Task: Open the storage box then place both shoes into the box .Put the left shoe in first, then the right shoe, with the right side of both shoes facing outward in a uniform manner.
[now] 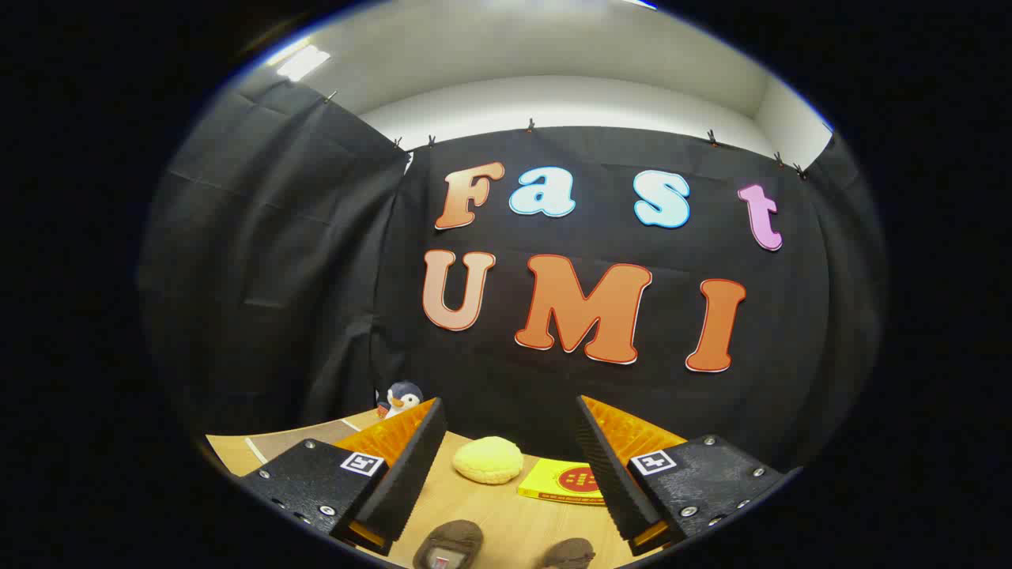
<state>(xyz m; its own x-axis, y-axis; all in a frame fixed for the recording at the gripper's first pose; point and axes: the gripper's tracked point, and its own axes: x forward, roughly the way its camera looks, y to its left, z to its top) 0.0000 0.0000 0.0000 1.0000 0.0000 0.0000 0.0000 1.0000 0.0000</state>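
Gripper view here: the jaws of the gripper (506, 466) are spread wide with nothing between the pads, so they're released and holding zilch. They're pitched up toward the back wall, which is the catch, because the stuff that matters sits low and close.

Two dark brown fuzzy shoes are on the pale wooden worktop (506, 514), tucked between and beneath the fingers at about 6 o'clock. The nearer-left dark brown shoe (449, 545) is just inside the left finger at roughly 7 o'clock, the other dark brown shoe (569, 553) at roughly 5 o'clock by the right finger. They're apart, not touching. Both are cropped, so I can't tell which is the left shoe or which way their long axes run. Toes seem to aim away from the camera, but that's a guess.

Beyond the fingers at 12 o'clock there's a round pale yellow bun-shaped squishy thing (488, 460), with a flat yellow booklet with a red circle (565, 480) just beside it toward 1 o'clock. A small penguin plush toy (400, 399) peeks out past the left finger, around 11 o'clock.

My read: nothing's been grabbed yet, and the next move needs the jaws tipped down and back toward 6 o'clock.
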